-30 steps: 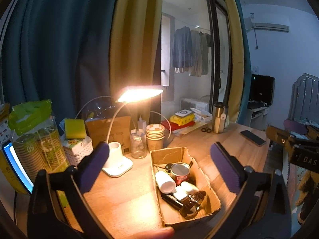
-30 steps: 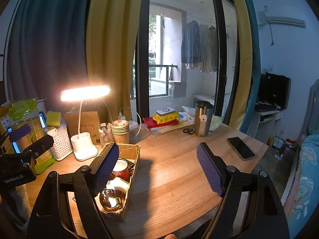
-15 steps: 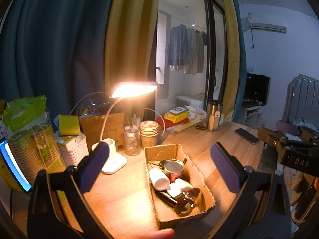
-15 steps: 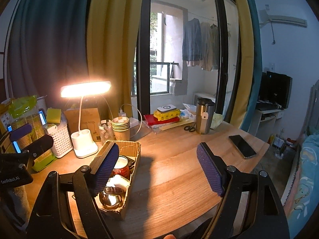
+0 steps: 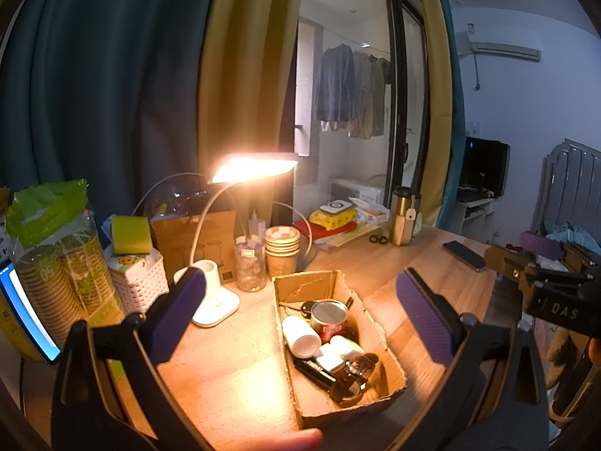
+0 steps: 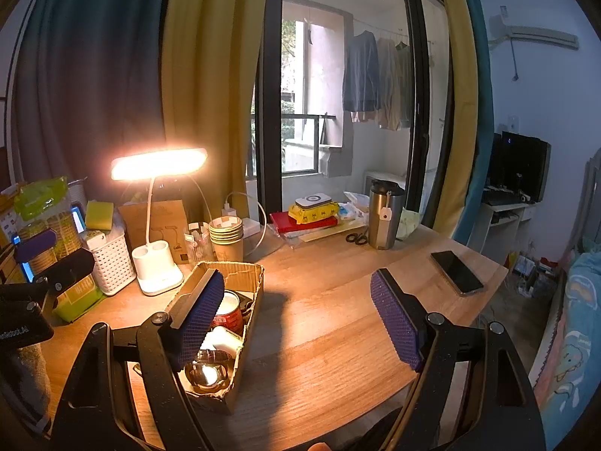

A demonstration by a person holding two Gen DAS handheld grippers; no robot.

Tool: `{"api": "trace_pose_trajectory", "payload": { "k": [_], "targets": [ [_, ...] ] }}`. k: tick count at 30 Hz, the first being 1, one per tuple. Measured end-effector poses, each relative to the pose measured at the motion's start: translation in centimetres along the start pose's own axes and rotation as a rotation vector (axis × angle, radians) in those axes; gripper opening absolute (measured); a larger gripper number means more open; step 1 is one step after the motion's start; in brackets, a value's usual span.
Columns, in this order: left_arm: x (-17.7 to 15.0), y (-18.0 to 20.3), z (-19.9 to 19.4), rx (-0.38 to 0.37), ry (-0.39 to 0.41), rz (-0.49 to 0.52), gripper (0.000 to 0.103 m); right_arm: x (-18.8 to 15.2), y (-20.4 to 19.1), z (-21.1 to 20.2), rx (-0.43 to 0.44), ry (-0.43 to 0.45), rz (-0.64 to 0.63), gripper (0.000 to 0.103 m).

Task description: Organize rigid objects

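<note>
left gripper (image 5: 296,315): spread wide, empty, above open brown cardboard box (image 5: 390,342) | right gripper (image 6: 296,323): spread, empty, over wooden worktop (image 6: 330,323) | red tin can (image 5: 329,316), white bottle (image 5: 300,336), dark pieces lie in box | stage: fits unpacking or finished packing alike

Brown cardboard box (image 5: 340,406), red can (image 5: 330,317), purple textured tool pads (image 6: 394,314), yellow-green curtains (image 6: 210,86).

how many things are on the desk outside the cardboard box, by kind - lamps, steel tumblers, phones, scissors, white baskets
lamps: 1
steel tumblers: 1
phones: 1
scissors: 1
white baskets: 1
total: 5
</note>
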State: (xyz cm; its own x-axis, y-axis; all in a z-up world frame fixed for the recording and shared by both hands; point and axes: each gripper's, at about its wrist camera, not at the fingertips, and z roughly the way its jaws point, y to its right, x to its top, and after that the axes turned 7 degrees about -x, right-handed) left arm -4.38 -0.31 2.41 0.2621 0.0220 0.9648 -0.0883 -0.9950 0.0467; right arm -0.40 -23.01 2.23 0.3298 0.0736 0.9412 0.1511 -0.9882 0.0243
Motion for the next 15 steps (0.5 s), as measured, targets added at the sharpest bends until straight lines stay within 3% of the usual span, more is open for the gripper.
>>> {"api": "trace_pose_trajectory", "payload": {
  "k": [15],
  "targets": [
    [0.00, 0.03, 0.05, -0.002, -0.003, 0.005, 0.102, -0.23, 0.02, 0.07, 0.000, -0.005, 0.001, 0.083]
  ]
}}
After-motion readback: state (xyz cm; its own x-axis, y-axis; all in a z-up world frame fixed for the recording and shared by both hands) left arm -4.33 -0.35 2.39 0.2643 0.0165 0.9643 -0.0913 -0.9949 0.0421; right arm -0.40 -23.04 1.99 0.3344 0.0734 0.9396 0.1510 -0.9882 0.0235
